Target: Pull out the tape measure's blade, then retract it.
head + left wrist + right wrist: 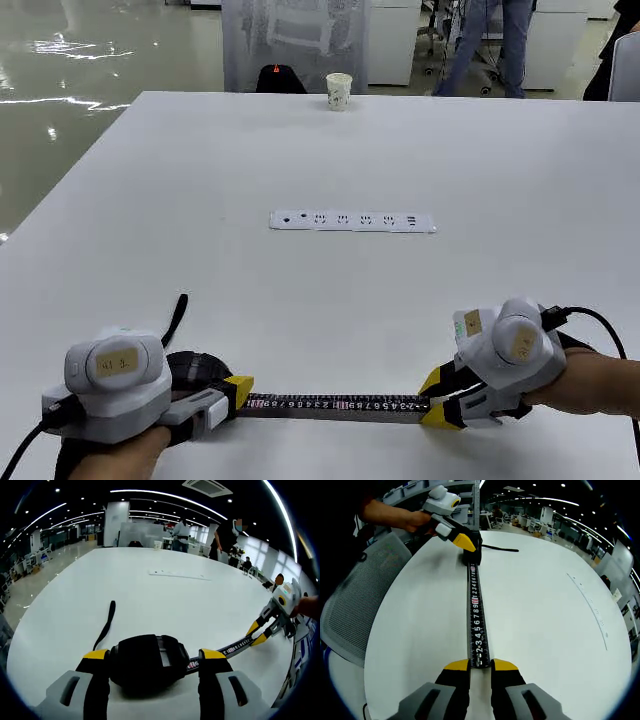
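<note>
Black round tape measure case (195, 368) being clasped between the yellow-tipped jaws of the left gripper (154, 655) on the white table (320, 150), its black numbered blade (476, 610) being held stretched flat rightward, blade end being pinched tight by the right gripper (480, 666).

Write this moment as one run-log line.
left gripper: shut on tape measure case | right gripper: shut on blade | blade state: pulled out, flat along table
</note>
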Tool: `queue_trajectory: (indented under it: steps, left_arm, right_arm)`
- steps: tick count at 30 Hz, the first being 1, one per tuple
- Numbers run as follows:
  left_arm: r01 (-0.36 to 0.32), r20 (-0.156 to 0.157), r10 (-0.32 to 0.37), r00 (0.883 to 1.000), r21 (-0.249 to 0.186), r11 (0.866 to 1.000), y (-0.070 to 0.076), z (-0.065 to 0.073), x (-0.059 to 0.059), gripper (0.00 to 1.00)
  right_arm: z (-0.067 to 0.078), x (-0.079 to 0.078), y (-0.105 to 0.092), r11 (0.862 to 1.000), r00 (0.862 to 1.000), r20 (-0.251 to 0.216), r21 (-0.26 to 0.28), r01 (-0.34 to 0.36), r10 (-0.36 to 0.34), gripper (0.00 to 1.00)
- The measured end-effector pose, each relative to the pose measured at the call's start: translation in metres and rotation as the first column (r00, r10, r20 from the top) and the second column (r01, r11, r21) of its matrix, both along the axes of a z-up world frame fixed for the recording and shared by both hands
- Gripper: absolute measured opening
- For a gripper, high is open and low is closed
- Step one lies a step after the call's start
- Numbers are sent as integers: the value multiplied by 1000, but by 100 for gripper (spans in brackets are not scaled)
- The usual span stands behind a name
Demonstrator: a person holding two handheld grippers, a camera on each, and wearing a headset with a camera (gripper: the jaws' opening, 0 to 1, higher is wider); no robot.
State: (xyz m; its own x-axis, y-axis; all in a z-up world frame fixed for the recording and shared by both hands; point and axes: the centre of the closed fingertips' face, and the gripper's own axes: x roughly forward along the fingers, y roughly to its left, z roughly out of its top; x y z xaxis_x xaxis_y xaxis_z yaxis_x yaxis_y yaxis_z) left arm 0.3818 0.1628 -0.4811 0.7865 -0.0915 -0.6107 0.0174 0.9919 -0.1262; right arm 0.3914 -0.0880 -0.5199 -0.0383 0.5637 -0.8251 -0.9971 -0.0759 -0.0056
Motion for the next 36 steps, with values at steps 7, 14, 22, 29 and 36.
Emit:
queue_trajectory:
  steps: [7, 14, 22, 29, 36]
  left_arm:
    - [-13, -10, 13, 1000, 6, 1000, 2, -5, 3, 68]
    - [-20, -24, 21, 1000, 22, 1000, 3, -8, 3, 67]
    - [-39, -34, 40, 999, 29, 999, 6, -11, 5, 65]
    - [-41, -37, 42, 998, 38, 998, 6, -12, 4, 66]
    - [-34, -44, 36, 998, 57, 998, 6, -13, 4, 65]
  right_arm:
    - [0, 0, 0, 1000, 1000, -10, 18, 5, -5, 12]
    - [-1, 0, 0, 999, 1000, -13, 30, 13, -12, 11]
    - [-1, 0, 0, 1000, 1000, -11, 28, 15, -14, 11]
    - [0, -1, 1, 999, 1000, -11, 35, 30, -29, 10]
    - [0, -1, 0, 999, 1000, -4, 37, 30, -30, 10]
